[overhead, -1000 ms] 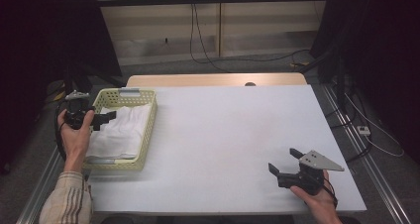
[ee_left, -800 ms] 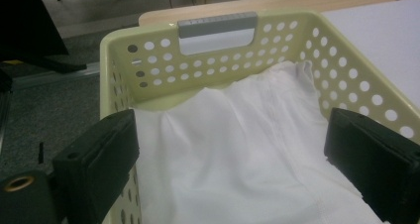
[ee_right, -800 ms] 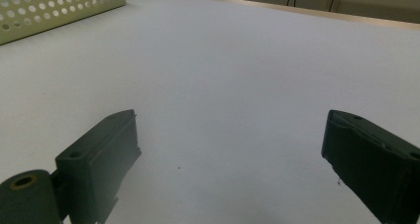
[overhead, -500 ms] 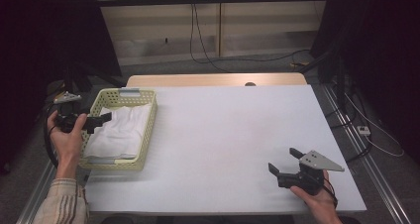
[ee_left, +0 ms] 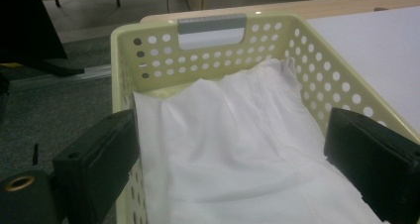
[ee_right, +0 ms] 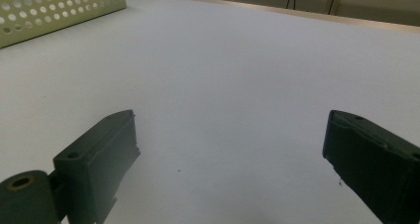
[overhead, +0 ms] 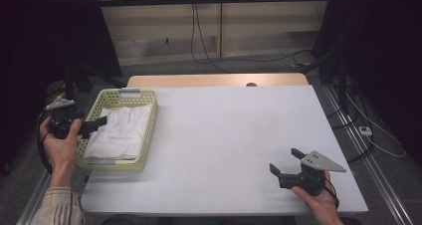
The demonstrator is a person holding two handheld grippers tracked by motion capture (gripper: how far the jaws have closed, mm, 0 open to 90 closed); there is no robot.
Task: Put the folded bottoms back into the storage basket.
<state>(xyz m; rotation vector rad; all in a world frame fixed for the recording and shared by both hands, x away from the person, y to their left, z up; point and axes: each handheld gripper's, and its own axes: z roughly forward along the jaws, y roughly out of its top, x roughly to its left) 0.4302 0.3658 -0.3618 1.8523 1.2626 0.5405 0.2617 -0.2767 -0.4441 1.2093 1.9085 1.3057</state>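
Left claw (overhead: 94, 124) pulled back to basket (overhead: 149, 130) edge, jaws apart, empty; white cloth (overhead: 121, 133) inside. Right claw (overhead: 288, 166) apart, empty.

No text, label, brand, number or sign can be read in these pictures. The yellow basket (ee_left: 307, 65) at the left of the table carries a grey tag (ee_left: 212, 24) on its far wall, but this tag is blank. The white cloth (ee_left: 237, 149) inside it and the white table (overhead: 234, 135) show no print
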